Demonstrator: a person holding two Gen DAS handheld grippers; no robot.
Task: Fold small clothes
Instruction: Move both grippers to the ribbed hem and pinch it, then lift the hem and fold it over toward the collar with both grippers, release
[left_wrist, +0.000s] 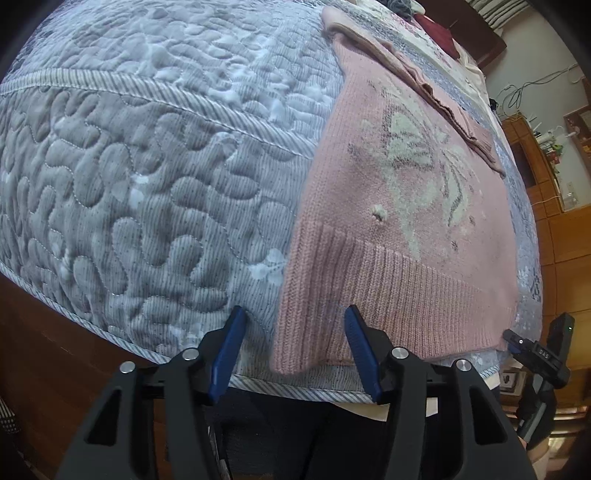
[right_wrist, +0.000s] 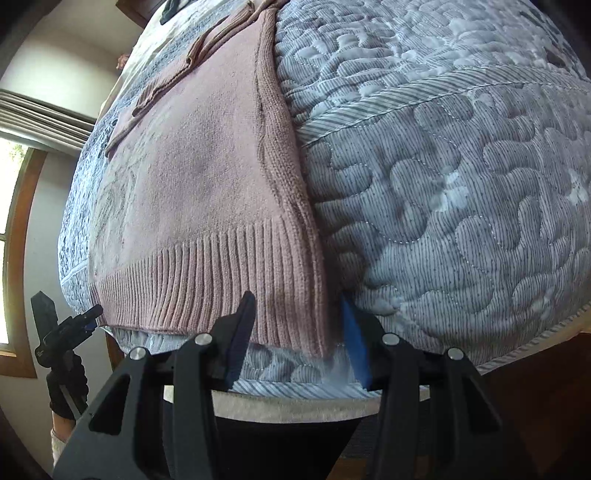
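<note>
Each gripper (left_wrist: 295, 347) (right_wrist: 299, 332) is matte black with blue finger pads (left_wrist: 360, 347) and silver screws (left_wrist: 400, 352); a black glove (right_wrist: 68, 387) wraps the left handle.

A quilted blue-grey bedspread (left_wrist: 147, 177) with stippled stitching and a striped band is spread across the bed, filling most of both views. A dark red cloth (left_wrist: 439, 33) is seen at the upper right of the left view, with wooden cabinets (left_wrist: 569, 236) at the right edge. A wood-framed window (right_wrist: 14, 236) is seen at the left of the right view.
</note>
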